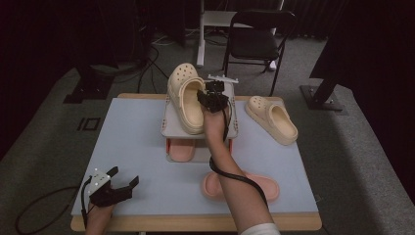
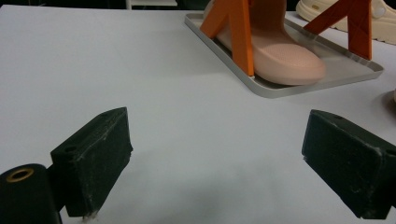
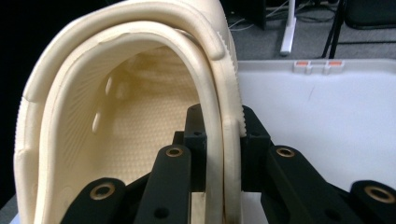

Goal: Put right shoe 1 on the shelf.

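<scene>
Right gripper (image 3: 223, 135): I clamp the cream clog (image 1: 185, 98) by its rim and strap.
Left gripper (image 2: 219, 163): mine, jaws wide, empty.
Handling: probably light, springy foam; the rim suits a firm pinch.

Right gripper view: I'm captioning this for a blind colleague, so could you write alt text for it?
The right hand-held gripper is shut on the side wall of a cream foam clog with vent holes, one black jaw inside the shoe and one outside. Behind lies a pale grey tray, with dark floor beyond.

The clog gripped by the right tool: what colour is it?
Cream clog, clearest in the right gripper view.
</scene>
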{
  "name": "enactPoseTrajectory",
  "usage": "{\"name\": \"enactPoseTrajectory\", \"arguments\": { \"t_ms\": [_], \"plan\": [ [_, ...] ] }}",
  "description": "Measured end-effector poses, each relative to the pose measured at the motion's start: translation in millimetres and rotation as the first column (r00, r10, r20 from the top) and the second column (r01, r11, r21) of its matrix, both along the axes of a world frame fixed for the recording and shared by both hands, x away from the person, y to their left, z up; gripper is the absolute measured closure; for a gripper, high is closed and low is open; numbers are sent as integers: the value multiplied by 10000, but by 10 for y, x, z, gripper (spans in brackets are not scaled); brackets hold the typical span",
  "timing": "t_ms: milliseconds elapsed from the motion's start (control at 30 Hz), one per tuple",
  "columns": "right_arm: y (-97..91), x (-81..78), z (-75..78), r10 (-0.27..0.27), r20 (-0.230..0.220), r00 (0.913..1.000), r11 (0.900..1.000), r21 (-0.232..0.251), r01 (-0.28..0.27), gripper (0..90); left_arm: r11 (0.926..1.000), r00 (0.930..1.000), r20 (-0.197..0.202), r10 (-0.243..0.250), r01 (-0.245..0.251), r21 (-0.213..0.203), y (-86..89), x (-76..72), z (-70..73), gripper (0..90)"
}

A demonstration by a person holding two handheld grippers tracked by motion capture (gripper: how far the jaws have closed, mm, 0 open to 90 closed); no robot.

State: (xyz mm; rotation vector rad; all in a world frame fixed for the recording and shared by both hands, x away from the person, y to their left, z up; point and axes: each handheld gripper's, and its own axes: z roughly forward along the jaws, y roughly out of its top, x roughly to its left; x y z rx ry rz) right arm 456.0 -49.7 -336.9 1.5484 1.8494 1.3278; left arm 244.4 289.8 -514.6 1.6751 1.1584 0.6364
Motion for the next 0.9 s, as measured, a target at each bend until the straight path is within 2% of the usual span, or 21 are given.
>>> {"name": "enactPoseTrajectory", "arguments": {
  "t_ms": [167, 333, 400, 467, 633, 900],
  "plan": [
    [22, 6, -6, -239, -43, 9997, 9997, -59, 239, 763, 10000, 10000, 8, 21, -21, -47, 6, -6, 4, 82],
    [-22, 36, -14, 38, -236, 9997, 9987, 500, -26, 725, 10000, 10000, -8, 3, -3, -30, 3, 0, -2, 82],
    [-28, 45, -8, 308, -329, 9990, 9980, 556, -290, 676, 10000, 10000, -30, 4, -4, -21, 0, 1, -5, 82],
    [-24, 30, 8, 318, -236, 9992, 9989, 347, -309, 632, 10000, 10000, -64, -4, 4, -47, -4, 2, -7, 82],
    [-61, 12, 25, 463, -202, 9987, 9987, 214, -459, 529, 10000, 10000, -25, 1, -1, -16, -3, -1, -6, 82],
    [-132, -49, 34, 1031, -16, 9947, 9947, 57, -1031, 481, 10000, 10000, -54, -9, 9, 7, -8, 9, -15, 82]
  ]
}}
